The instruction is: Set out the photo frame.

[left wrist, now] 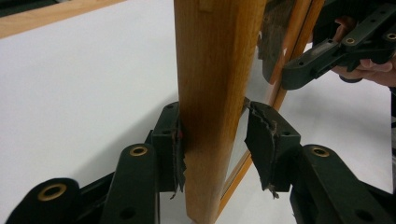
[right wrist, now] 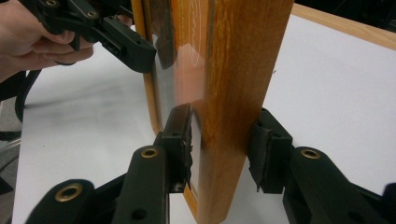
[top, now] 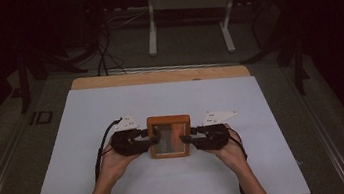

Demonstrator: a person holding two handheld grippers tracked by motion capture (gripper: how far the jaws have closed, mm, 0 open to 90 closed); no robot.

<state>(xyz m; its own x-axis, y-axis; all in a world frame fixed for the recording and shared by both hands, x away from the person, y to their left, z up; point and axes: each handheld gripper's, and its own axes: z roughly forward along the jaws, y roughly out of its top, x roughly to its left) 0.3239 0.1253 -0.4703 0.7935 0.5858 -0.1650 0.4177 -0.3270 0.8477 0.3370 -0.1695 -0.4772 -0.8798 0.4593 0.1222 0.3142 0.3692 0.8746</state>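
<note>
A wooden picture frame (top: pixel 167 122) with a glass front stands upright near the middle of the white sheet, facing the person. My left gripper (top: pixel 155 137) clamps its left side; in the left gripper view (left wrist: pixel 212 140) one pad presses the wood back and the other sits on the glass side. My right gripper (top: pixel 184 138) clamps the frame's right side, with its pads (right wrist: pixel 222 144) on the glass front and the wood back. Across the frame, each gripper view shows the opposite gripper, the right one (left wrist: pixel 327 51) and the left one (right wrist: pixel 116 42). I cannot tell whether the frame's lower edge rests on the sheet.
The white sheet (top: pixel 112 115) covers a wooden table (top: pixel 157 76) whose far edge shows behind it. A white table stand (top: pixel 188 4) and cables (top: pixel 103 50) are on the dark floor beyond. Both forearms come in from the bottom edge.
</note>
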